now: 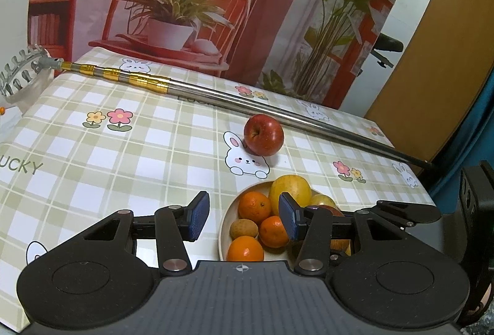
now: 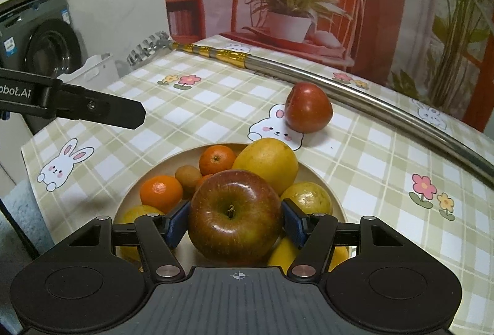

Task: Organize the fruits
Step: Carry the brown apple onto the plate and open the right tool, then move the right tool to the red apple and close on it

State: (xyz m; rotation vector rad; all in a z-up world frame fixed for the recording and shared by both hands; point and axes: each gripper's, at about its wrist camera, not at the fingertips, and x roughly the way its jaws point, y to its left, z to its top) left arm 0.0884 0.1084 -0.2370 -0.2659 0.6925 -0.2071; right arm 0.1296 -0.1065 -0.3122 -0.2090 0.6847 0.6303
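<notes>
While the right tongs (image 2: 235,224) are gripping an apple (image 2: 235,216) over the bowl (image 2: 136,180), the left tongs (image 1: 244,219) are hanging open. Another apple (image 1: 263,135) is sitting on the worktop (image 1: 123,156)

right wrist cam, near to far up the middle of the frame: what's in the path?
Held apple in the right gripper → big yellow fruit in the bowl → bunny print → loose red apple → metal pole → backdrop.

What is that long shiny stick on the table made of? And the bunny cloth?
The long silver pole looks like polished metal: it mirrors light, with gold bands. The checked bunny tablecloth seems to be wipeable plastic, smooth and slightly glossy, though I can't be sure.
</notes>
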